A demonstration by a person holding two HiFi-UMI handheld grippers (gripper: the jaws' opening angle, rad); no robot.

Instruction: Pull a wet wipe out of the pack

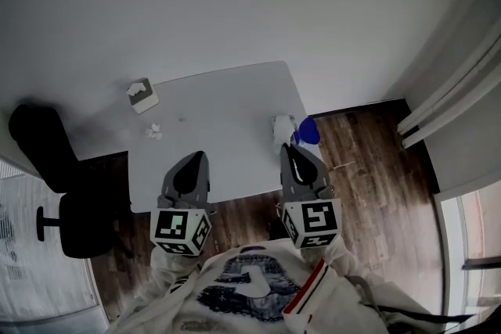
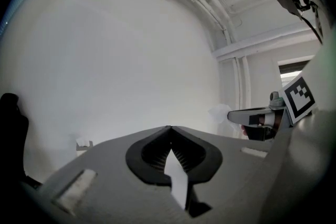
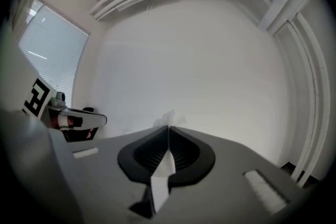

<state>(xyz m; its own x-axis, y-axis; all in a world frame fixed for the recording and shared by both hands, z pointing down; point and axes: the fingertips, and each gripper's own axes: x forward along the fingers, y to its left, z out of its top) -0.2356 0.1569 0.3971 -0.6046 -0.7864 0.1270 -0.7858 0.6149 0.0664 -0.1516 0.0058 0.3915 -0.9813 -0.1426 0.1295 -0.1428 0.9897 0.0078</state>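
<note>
The wipe pack (image 1: 142,95) sits at the far left corner of the grey table (image 1: 227,113), a white wipe sticking out of its top. It also shows small in the left gripper view as the pack (image 2: 83,144). My right gripper (image 1: 286,149) hangs over the table's right edge, shut on a white wet wipe (image 1: 280,126) that puffs out past its tips. The same wipe (image 3: 169,118) shows in the right gripper view. My left gripper (image 1: 199,158) is over the table's near edge with its jaws together and nothing sticking out past them. Both are well away from the pack.
A crumpled wipe (image 1: 153,131) lies on the table near the pack. A blue object (image 1: 309,131) shows beside the right gripper's tip. A black office chair (image 1: 55,168) stands left of the table. Wooden floor (image 1: 368,160) lies to the right, with white pipes (image 1: 446,98) along the wall.
</note>
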